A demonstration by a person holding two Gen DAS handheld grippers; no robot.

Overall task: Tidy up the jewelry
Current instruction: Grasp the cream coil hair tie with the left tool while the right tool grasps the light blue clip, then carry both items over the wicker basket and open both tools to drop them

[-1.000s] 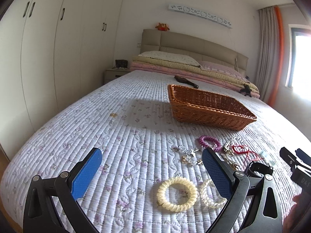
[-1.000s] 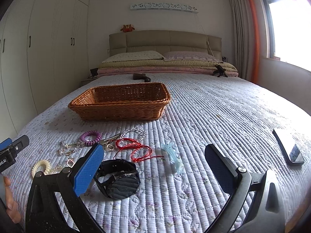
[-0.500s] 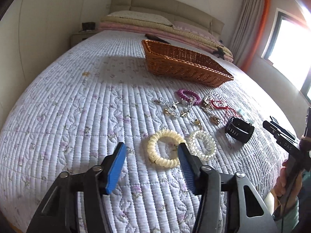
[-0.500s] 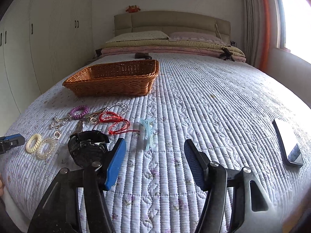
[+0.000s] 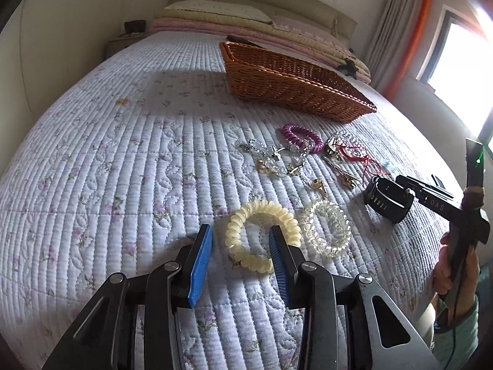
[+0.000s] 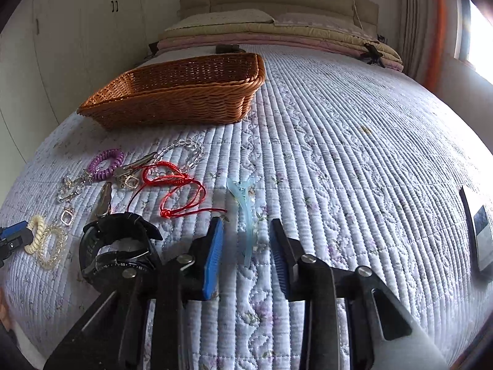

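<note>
Left tongs [image 5: 240, 237] spread, straddling cream coil bracelet [image 5: 262, 236]; right tongs [image 6: 246, 234] spread, flanking blue clip [image 6: 246, 215].

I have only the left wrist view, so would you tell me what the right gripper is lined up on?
Observer: The right gripper is open, with its fingers on either side of a pale blue hair clip.
Operator: Is it touching the clip?
Observer: Not that I can see; there is a gap on both sides.
Operator: Is there anything further to its right?
Observer: A phone lies screen up, well off to the right.
</note>
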